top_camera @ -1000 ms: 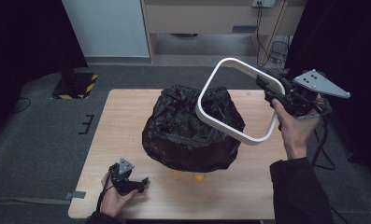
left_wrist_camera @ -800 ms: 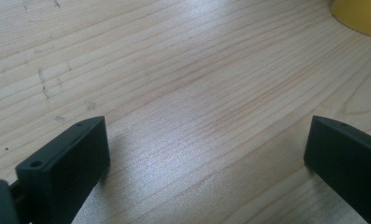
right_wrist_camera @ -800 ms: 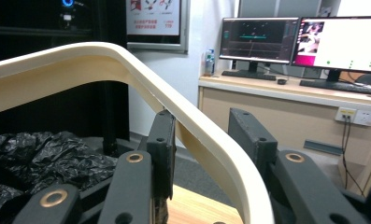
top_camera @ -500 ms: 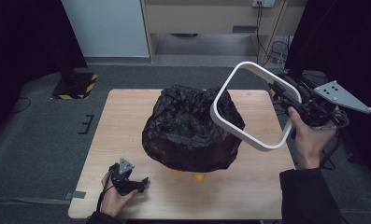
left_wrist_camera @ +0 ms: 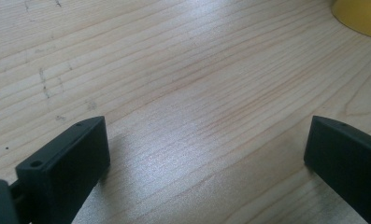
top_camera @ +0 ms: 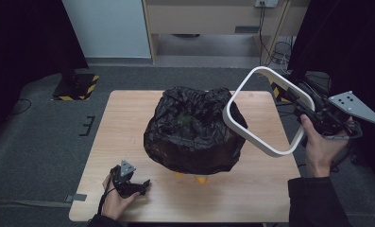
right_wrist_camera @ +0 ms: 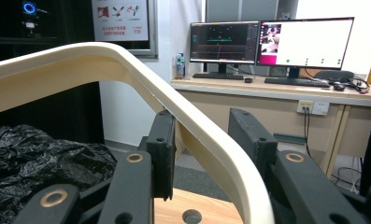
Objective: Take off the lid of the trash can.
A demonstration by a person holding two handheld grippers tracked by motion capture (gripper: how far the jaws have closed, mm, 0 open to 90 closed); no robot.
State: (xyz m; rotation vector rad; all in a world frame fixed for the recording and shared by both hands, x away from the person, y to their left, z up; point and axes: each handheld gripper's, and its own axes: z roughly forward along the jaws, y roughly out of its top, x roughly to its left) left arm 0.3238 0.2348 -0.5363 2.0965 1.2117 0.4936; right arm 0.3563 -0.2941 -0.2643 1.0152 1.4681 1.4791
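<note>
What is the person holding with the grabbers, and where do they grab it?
The right gripper holds a white ring frame, clamped on one side of its rim. The left gripper is open on the table, holding nothing.

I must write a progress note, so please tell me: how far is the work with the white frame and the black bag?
Done: the black bag lines a yellow bin on the table, and the frame is off it. In hand: the right gripper holds the frame in the air beside the bag's right edge; its jaws sit around the rim. The left gripper rests open on the table. Left: what follows with the frame cannot be told.
</note>
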